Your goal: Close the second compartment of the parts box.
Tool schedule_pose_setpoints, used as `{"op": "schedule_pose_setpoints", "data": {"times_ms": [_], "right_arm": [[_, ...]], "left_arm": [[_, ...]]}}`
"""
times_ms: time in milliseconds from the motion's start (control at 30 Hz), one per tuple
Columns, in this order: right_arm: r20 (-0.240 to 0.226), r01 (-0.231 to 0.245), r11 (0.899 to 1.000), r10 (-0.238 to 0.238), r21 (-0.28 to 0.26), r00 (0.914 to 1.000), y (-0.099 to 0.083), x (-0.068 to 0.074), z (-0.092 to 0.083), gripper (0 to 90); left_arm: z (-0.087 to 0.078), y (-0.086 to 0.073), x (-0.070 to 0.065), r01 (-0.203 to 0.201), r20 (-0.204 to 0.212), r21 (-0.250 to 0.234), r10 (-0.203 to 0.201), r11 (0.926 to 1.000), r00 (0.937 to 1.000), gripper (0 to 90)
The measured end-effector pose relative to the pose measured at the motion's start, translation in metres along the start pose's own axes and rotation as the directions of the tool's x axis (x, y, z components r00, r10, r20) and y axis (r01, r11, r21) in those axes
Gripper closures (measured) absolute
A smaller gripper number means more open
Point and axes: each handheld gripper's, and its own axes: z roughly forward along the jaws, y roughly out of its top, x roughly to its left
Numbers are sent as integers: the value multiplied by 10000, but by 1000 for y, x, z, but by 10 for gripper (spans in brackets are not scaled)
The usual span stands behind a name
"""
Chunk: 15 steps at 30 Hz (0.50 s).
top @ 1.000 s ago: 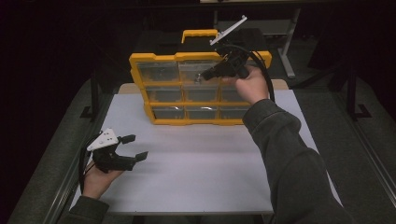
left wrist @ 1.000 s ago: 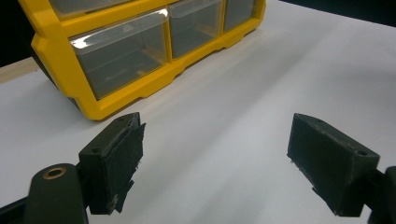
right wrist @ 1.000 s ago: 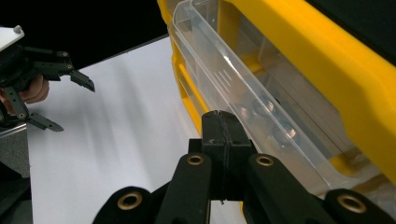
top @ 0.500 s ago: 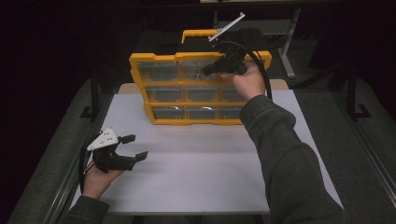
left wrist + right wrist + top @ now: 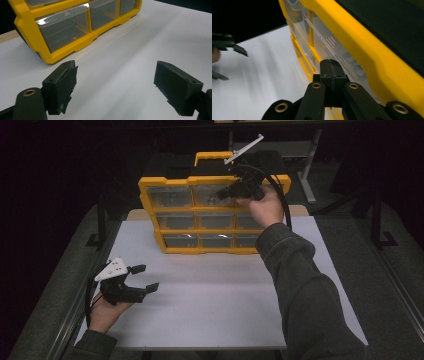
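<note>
A yellow organiser case point(image 5: 176, 211) with several clear drawers stands tilted on its edge at the back of the white table point(image 5: 210, 295). My right gripper point(image 5: 222, 195) is shut with nothing between its jaws. Its tip rests against a clear drawer front in the case's top row. In the right gripper view the closed jaws point(image 5: 331, 62) touch the clear plastic just below the yellow rim point(image 5: 367, 50). My left gripper point(image 5: 147, 277) hovers open and empty over the table's front left. Its jaws point(image 5: 115, 82) stand wide apart, and the case's lower corner point(image 5: 72, 48) lies ahead of them.
A black and yellow handle point(image 5: 214, 157) tops the case. Dark table legs and frame parts stand behind and beside the table. A wooden edge point(image 5: 300, 211) shows behind the white sheet at the right. The person's right sleeve point(image 5: 305, 290) crosses the table's right half.
</note>
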Motion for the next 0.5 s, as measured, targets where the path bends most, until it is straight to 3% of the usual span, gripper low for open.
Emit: {"op": "schedule_pose_setpoints", "data": {"times_ms": [133, 167, 500], "right_arm": [[-244, 139, 9993, -147, -334, 9996, -6, 2, -1, 857], [-260, 144, 9993, -153, -339, 9995, -8, 2, 0, 849], [-810, -219, 9967, 155, -787, 9966, -32, 5, 3, 742]], "left_arm": [[0, 0, 0, 19, -22, 40, -19, 10000, 10000, 178], [1, 0, -1, 193, -8, -14, -193, 9998, 9998, 178], [3, -1, -1, 132, 14, 259, -133, 9996, 9999, 178]]}}
